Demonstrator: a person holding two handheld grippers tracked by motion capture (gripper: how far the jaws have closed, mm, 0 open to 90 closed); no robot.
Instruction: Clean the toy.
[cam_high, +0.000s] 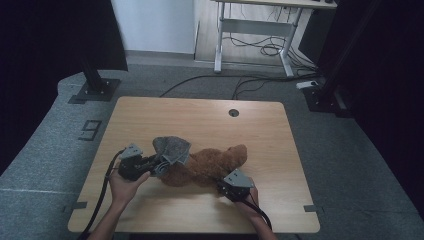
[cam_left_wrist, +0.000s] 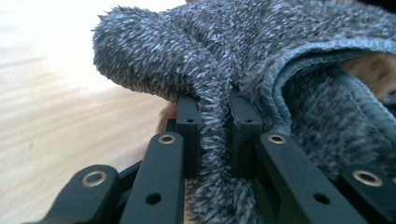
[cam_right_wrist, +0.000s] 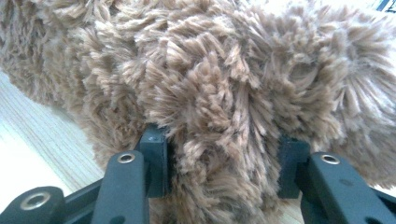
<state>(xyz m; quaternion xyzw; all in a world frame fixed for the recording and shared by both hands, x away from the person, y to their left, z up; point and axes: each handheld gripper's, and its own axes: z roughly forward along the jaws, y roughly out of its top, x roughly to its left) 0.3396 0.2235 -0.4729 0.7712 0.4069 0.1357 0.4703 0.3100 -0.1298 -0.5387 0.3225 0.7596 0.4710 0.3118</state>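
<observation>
A brown plush toy (cam_high: 207, 165) lies across the middle of the wooden table (cam_high: 150, 115). A grey fuzzy cloth (cam_high: 171, 150) is draped over its left end. My left gripper (cam_high: 152, 164) is shut on a fold of the grey cloth (cam_left_wrist: 215, 126), which is pinched thin between the jaws. The brown fur of the toy peeks out behind the cloth at the right of the left gripper view. My right gripper (cam_high: 222, 184) sits at the toy's lower right side, shut on a thick tuft of the plush toy (cam_right_wrist: 224, 140) that bulges between its jaws.
A round cable hole (cam_high: 233, 112) is set in the table's far edge. Beyond the table stand a white desk frame (cam_high: 250, 30) with loose cables on the floor and a black stand base (cam_high: 95, 90) at the far left.
</observation>
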